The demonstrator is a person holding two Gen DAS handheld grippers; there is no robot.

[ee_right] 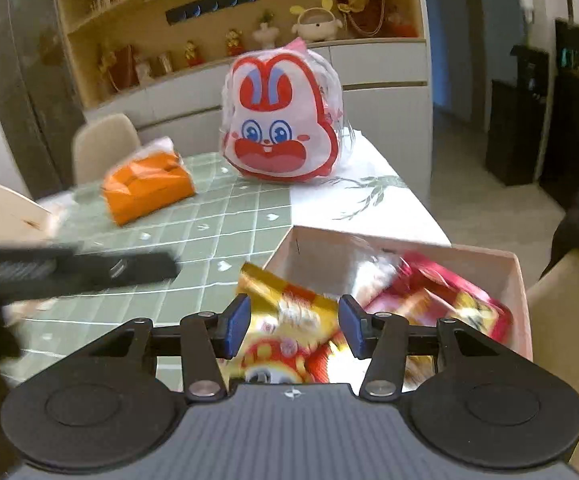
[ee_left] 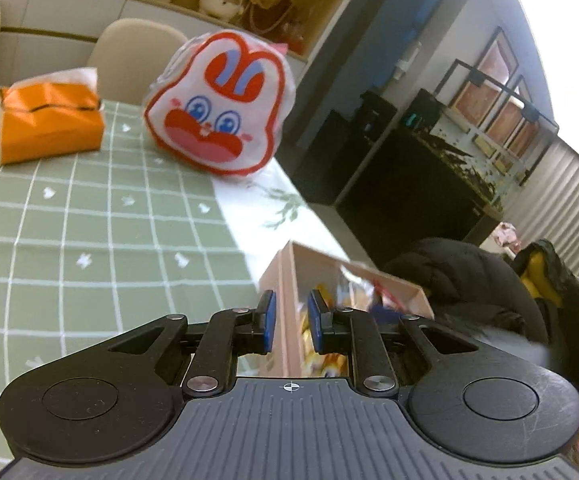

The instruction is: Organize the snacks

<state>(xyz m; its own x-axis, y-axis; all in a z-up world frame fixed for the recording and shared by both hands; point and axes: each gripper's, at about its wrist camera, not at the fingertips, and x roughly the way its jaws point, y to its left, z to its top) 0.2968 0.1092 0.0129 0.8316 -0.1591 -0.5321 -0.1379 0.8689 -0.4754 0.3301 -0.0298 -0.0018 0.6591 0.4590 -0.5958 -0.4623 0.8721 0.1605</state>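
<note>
1. While both tools hang over the table's near right corner, the left gripper (ee_left: 291, 322) sits with its blue pads (ee_left: 268, 320) a narrow gap apart, the wall of the pink box (ee_left: 285, 280) lying in line with that gap; whether the pads actually pinch that wall cannot be told from here
2. Right gripper (ee_right: 291, 326): jaws spread wide, nothing between them, poised just above the box (ee_right: 501, 280)
3. Contents of the box: a gold snack packet (ee_right: 289, 312) leaning at the left wall and a red snack packet (ee_right: 441, 300) to its right, both blurred
4. Farther back on the green checked tablecloth (ee_left: 89, 220) stands a rabbit-face bag (ee_right: 279, 124), upright, near the table's right edge
5. Orange tissue box (ee_right: 147, 186), left of the rabbit-face bag and well apart from the pink box
6. Left gripper seen from the right wrist as a dark blurred bar (ee_right: 69, 270) at the left
7. Background: cream chair (ee_left: 137, 56) behind the table; shelf of figurines (ee_right: 313, 20) on the far wall
</note>
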